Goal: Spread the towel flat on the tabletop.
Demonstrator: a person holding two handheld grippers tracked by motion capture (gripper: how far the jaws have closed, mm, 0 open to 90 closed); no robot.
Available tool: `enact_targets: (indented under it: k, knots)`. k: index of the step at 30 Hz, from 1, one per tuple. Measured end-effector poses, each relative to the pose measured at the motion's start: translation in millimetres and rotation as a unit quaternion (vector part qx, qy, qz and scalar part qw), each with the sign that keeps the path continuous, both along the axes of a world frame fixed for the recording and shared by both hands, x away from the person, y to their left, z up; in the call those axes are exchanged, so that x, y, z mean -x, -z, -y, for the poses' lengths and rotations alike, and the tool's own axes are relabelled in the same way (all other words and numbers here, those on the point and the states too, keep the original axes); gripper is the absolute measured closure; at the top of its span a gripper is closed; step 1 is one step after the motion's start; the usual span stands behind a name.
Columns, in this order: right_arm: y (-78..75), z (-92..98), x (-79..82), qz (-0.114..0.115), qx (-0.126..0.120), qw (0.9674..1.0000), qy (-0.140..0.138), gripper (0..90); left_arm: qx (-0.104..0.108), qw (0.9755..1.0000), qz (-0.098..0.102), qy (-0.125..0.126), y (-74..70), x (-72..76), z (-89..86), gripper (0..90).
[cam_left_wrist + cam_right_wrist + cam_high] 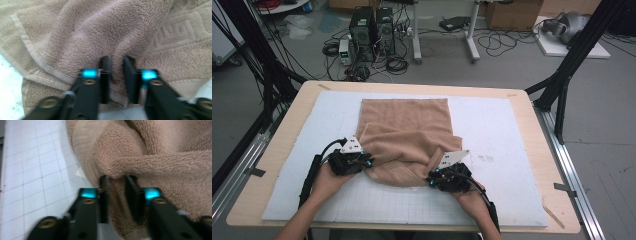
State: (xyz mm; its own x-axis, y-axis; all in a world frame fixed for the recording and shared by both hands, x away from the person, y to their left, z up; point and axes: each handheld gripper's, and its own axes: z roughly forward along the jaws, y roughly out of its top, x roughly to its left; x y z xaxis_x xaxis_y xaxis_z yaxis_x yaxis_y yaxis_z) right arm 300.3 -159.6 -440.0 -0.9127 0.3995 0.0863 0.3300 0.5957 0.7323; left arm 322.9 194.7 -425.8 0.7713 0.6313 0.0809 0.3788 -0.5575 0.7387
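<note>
Surface (532, 130): pale wooden top carrying a white gridded mat (502, 130), set on a grey floor with computer towers (372, 32) and loose cables behind it.

Item 1, towel (404, 125): tan terry cloth lying on the mat's middle. Far half spread flat; near half folded back and bunched into soft ridges. Woven key-pattern border along one edge in the left gripper view (180, 32); hemmed edge at that view's lower left.

Item 2, left gripper (362, 161): held in the person's left hand (327, 182) at the towel's near left edge. Fingers (105, 80) narrow, pinching a fold of towel between them.

Item 3, right gripper (438, 176): held in the right hand (469, 197) at the towel's near right edge. Fingers (104, 200) narrow, with a ridge of towel (150, 162) rising between them; apparently clamped on it, though blur softens the contact line. Gridded mat lies bare on the left side of the right gripper view (32, 165).

Both grippers sit low at the mat, well apart, one at each near edge.
</note>
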Motion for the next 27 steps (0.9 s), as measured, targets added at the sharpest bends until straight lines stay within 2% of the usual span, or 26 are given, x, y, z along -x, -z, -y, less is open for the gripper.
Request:
enact_targets:
  k: [3, 7, 13, 17, 19, 21, 22, 23, 25, 27]
  knots:
    - [-5.2, 1.0, 3.7, 0.001, 0.006, 0.9998, -0.017, 86.2, -0.003, 0.9997, 0.023, -0.003, -7.9, 8.5, -2.0, 83.4]
    - [-24.3, 11.3, 15.4, 0.022, -0.006, 0.9995, -0.021, 86.6, 0.004, 0.9985, 0.053, -0.009, -22.8, 20.9, -10.3, 83.9]
    - [-61.3, 29.2, 35.5, 0.054, -0.010, 0.9984, -0.013, 87.0, 0.018, 0.9955, 0.093, 0.004, -59.5, 44.1, -13.6, 84.4]
    - [-91.3, 43.9, 48.6, 0.082, -0.021, 0.9964, -0.008, 87.0, 0.038, 0.9923, 0.117, 0.017, -87.3, 59.0, -10.8, 84.7]
    - [-106.6, 51.3, 52.9, 0.099, -0.027, 0.9947, -0.004, 87.0, 0.040, 0.9911, 0.125, 0.022, -97.3, 60.9, -9.6, 84.7]
    - [-118.1, 56.8, 53.3, 0.111, -0.027, 0.9934, 0.003, 87.0, 0.039, 0.9911, 0.126, 0.019, -100.3, 56.1, -7.9, 84.8]
    - [-120.7, 58.4, 50.8, 0.117, -0.015, 0.9930, 0.009, 87.0, 0.037, 0.9919, 0.121, 0.014, -98.4, 50.8, -7.5, 84.7]
    - [-120.3, 59.5, 46.0, 0.117, -0.003, 0.9931, 0.015, 86.9, 0.036, 0.9935, 0.108, 0.006, -94.0, 43.4, -6.9, 84.7]
    - [-110.0, 62.1, 30.1, 0.097, 0.007, 0.9948, 0.027, 86.8, 0.026, 0.9961, 0.084, -0.012, -80.1, 25.4, -5.3, 84.7]
    - [-92.0, 62.9, 12.6, 0.068, 0.007, 0.9969, 0.038, 86.8, 0.013, 0.9978, 0.057, -0.030, -63.6, 6.3, -2.6, 84.5]
